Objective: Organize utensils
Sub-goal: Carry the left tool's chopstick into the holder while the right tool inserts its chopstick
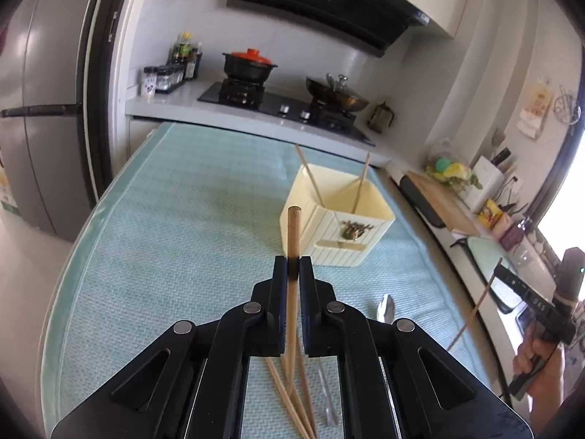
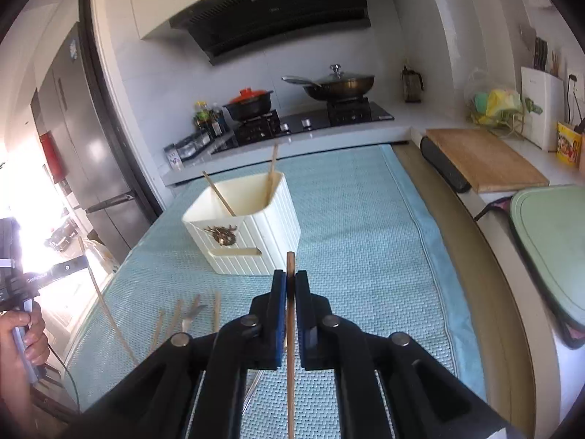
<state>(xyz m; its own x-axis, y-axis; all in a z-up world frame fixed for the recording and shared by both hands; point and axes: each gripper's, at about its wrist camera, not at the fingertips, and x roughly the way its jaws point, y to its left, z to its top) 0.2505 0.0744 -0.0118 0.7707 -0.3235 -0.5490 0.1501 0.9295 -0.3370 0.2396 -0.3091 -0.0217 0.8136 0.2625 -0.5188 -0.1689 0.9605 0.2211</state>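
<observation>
Over a table with a pale blue woven mat (image 1: pixel 175 226), the left gripper (image 1: pixel 293 267) is clamped on one wooden chopstick (image 1: pixel 293 230), with loose chopsticks (image 1: pixel 292 398) and a spoon (image 1: pixel 387 307) below it. The right gripper (image 2: pixel 290 281) pinches another chopstick (image 2: pixel 290 329). A cream utensil box (image 2: pixel 252 234) on the mat holds two chopsticks; only the right view shows a fork (image 2: pixel 190 316) lying there.

Mat (image 2: pixel 365 219) right of holder (image 2: pixel 256 226) seemingly clear
</observation>
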